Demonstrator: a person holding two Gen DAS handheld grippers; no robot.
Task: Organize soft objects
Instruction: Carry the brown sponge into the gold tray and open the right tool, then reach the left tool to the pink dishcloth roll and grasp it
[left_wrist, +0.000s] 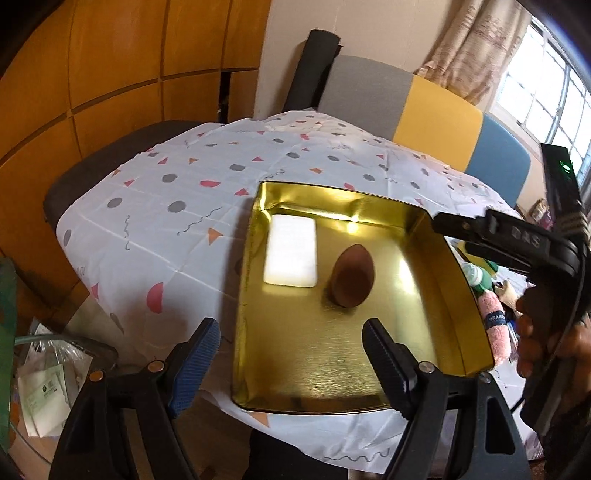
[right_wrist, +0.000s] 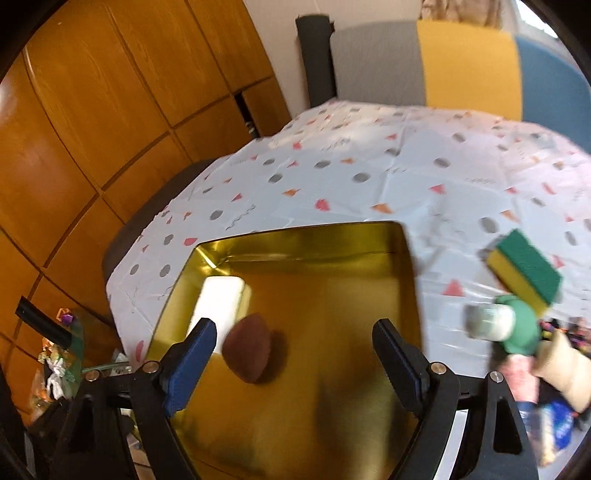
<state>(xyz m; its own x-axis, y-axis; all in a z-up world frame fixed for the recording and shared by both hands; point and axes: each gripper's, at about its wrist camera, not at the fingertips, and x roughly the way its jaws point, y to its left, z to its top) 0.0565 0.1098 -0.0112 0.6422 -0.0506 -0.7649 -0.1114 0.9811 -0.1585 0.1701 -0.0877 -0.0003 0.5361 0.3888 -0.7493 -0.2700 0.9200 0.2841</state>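
A tin tray (left_wrist: 424, 362) sat on a cloth-covered table (left_wrist: 177, 229). Inside it, a flat pad (left_wrist: 291, 251) lay at the far left, with an egg-shaped sponge (left_wrist: 352, 276) just right of it. To the tray's right, a scouring sponge (right_wrist: 524, 271) lay on the cloth, and nearer lay a heap of soft things (right_wrist: 517, 332). Chairs (left_wrist: 436, 118) stood behind the table.

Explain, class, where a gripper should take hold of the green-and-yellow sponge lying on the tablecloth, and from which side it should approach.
Probably from above, closing across the two long side faces of the sponge. It lies flat, green layer up, apart from the gold tin, so the long sides look exposed. The right gripper, open over the tin, seems nearest.
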